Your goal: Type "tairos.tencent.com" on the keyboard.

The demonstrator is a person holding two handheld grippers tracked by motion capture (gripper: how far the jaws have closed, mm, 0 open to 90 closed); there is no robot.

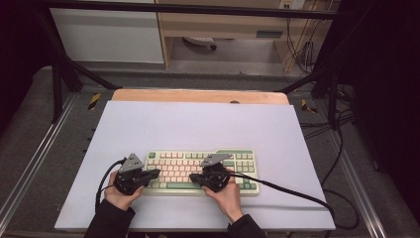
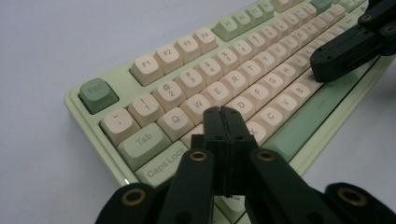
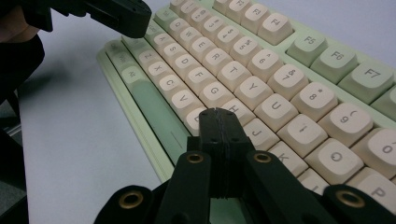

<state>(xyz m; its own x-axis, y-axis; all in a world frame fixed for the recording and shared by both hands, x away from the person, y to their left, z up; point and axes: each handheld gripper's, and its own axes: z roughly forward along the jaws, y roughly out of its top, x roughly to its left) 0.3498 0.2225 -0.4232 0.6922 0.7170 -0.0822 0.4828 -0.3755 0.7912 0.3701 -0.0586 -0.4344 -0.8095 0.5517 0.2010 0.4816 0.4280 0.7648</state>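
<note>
High view: green and cream keyboard point(image 1: 203, 171) lying on white board point(image 1: 198, 129), near person's edge. Person holding left gripper point(image 1: 154, 173) over left keys, right gripper point(image 1: 194, 177) over middle keys, tips facing each other. Left gripper view: jaws pressed tight together, nothing between, tip hovering near A and S keys. Right gripper view: jaws also squeezed together, empty, tip sitting near H key point(image 3: 239, 108). Looks like typing step, poking keys with closed tips. Next move needing small, soft push straight down on one key, not two.
</note>
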